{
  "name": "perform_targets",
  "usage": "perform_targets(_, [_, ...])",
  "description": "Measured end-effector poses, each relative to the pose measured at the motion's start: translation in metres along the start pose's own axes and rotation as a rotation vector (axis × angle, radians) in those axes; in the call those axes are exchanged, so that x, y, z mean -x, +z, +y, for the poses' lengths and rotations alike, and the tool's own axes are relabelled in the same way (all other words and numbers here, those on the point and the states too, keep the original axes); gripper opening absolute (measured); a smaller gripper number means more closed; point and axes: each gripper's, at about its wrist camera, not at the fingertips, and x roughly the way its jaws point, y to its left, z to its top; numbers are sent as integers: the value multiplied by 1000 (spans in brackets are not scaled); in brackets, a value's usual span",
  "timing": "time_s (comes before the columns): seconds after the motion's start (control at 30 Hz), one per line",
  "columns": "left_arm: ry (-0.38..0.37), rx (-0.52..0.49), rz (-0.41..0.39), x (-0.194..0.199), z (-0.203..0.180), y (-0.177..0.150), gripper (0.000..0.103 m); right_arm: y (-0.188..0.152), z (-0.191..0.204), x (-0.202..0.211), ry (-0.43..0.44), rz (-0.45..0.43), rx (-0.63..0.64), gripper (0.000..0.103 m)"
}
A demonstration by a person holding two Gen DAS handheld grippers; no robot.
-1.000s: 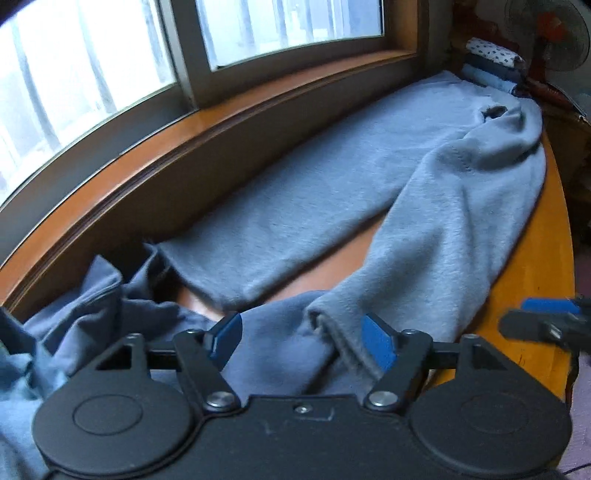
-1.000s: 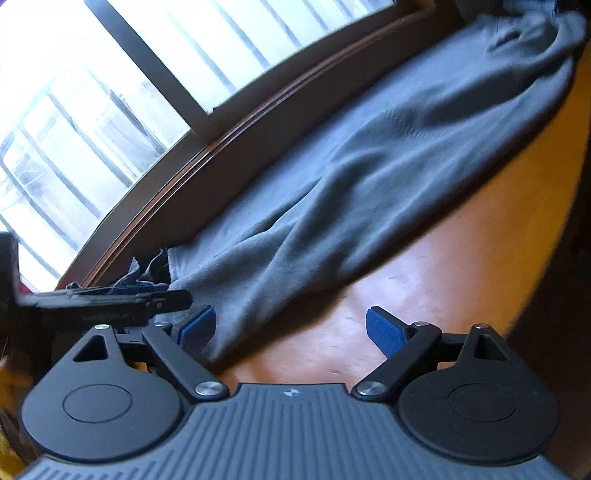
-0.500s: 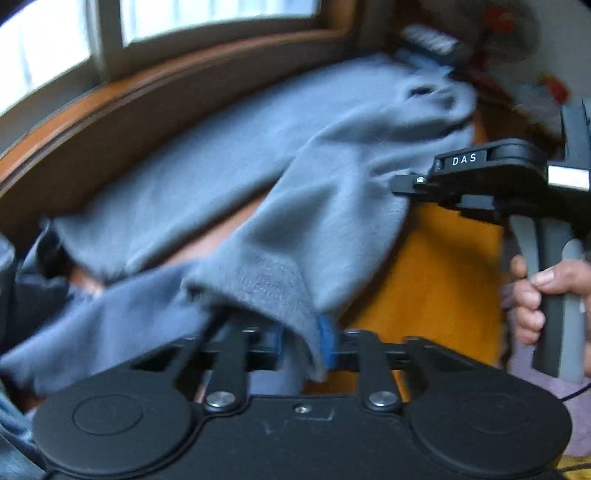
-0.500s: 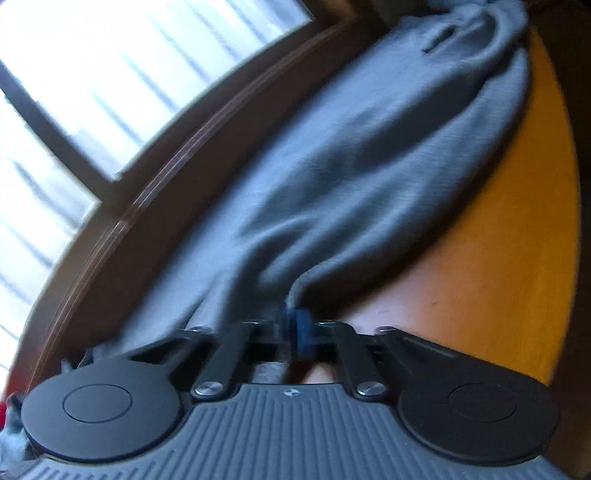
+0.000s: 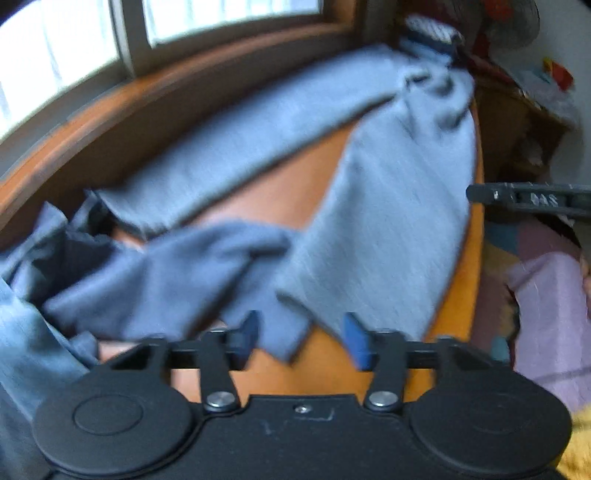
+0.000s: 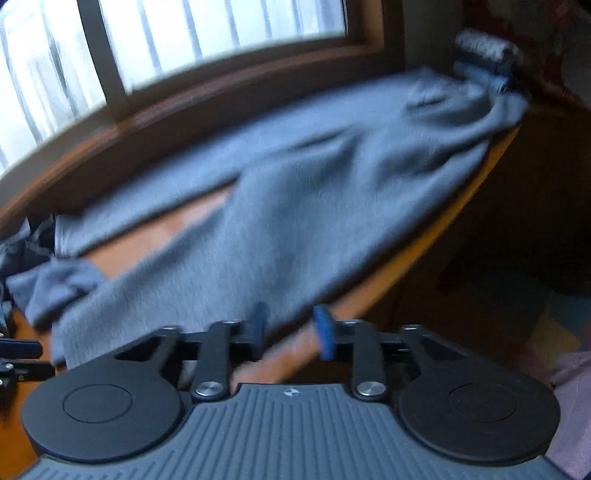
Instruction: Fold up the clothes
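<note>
My left gripper (image 5: 301,336) and right gripper (image 6: 290,330), both spread and holding nothing, flank the near leg cuff of grey trousers (image 6: 295,192) stretching lengthwise along the wooden sill (image 5: 461,295), waistband farthest away.

pants (image 5: 388,221) on table (image 5: 458,295) – window (image 5: 229,33) behind | pile (image 5: 44,258) left

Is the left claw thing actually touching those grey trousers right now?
Cannot tell. In the left wrist view the left gripper has open jaws with the grey trousers' hem between them, but blur hides whether cloth meets either pad.
</note>
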Motion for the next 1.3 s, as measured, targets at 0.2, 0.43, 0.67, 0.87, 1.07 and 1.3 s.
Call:
perform_targets(0.2, [17,-71,-3,-51,-3,33,59,-15,27,-5,62,40,126,71])
perform_targets(0.43, [65,-74,107,-60,-5,23,63,-34,58,-11,131,98,277,72])
perform_targets(0.67, [108,-13,161,-32,-3,2,66,-52,79,-11,212,138,404,82])
perform_targets(0.87, [159,-37,104,-24,-24,15,68,-49,63,-2,257,88,342,85])
perform_targets(1.07, [157,-15,45,-36,-54,50,75,-32,-1,3,241,21,185,85])
perform_targets(1.3, [132,5,-9,-76,-121,106,75,-18,-134,9,132,-46,-13,85])
